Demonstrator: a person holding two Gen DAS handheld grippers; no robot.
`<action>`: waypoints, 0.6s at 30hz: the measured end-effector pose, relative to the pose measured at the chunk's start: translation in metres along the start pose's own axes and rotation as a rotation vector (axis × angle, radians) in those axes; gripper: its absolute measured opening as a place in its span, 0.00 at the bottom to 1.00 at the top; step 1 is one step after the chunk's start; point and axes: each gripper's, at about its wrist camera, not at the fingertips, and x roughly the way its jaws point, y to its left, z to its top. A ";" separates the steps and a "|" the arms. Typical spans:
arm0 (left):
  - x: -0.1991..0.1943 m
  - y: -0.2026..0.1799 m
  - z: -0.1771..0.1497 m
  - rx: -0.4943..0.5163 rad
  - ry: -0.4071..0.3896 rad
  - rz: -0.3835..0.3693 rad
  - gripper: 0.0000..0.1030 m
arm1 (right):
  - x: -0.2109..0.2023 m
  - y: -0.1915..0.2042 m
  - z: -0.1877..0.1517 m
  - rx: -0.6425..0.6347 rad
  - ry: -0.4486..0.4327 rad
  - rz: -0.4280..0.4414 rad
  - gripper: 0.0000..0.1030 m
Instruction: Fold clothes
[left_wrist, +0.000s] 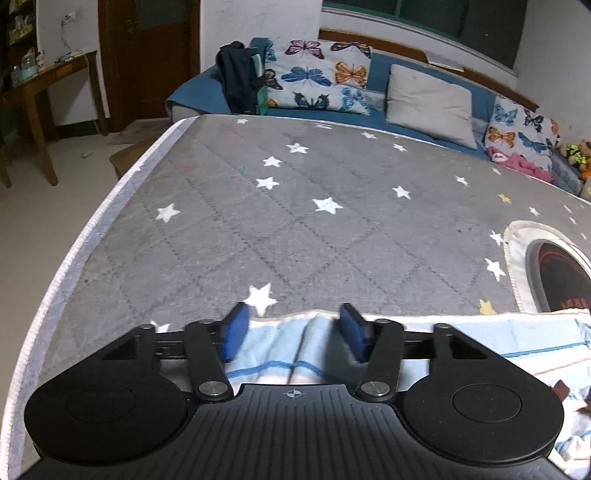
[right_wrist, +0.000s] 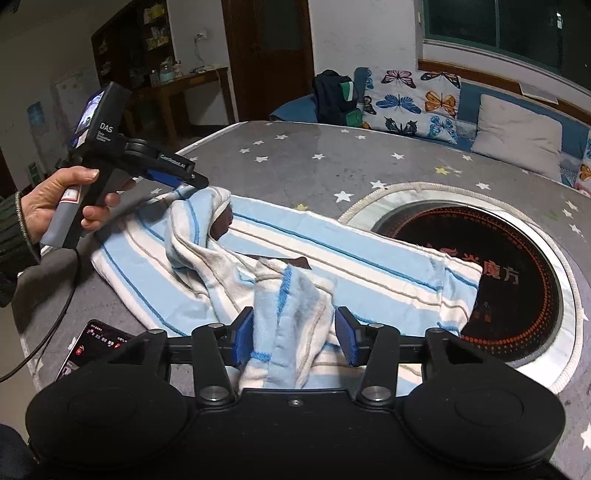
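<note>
A light blue and white striped garment (right_wrist: 332, 251) lies across the grey star-print table cover (right_wrist: 303, 162), bunched in the middle. My right gripper (right_wrist: 295, 332) is open, and a raised fold of the garment stands between its blue pads without being clamped. My left gripper (left_wrist: 291, 332) is open over the garment's far left edge (left_wrist: 280, 354). It also shows in the right wrist view (right_wrist: 192, 181), held by a hand just above a lifted corner of the cloth.
A round black cooktop (right_wrist: 480, 280) is set into the table at the right, partly under the garment. A phone (right_wrist: 92, 343) lies at the near left edge. A sofa with butterfly cushions (right_wrist: 410, 99) stands behind the table. A wooden desk (left_wrist: 48, 85) stands at the left.
</note>
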 end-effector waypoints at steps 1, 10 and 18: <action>-0.001 0.000 0.000 -0.001 -0.004 -0.016 0.21 | 0.001 0.001 0.001 -0.003 0.002 0.002 0.46; -0.046 0.010 -0.003 -0.019 -0.109 -0.113 0.06 | 0.002 -0.001 0.004 0.026 0.010 0.010 0.22; -0.131 0.035 -0.027 -0.055 -0.232 -0.214 0.06 | -0.021 0.009 0.001 0.025 -0.016 0.025 0.14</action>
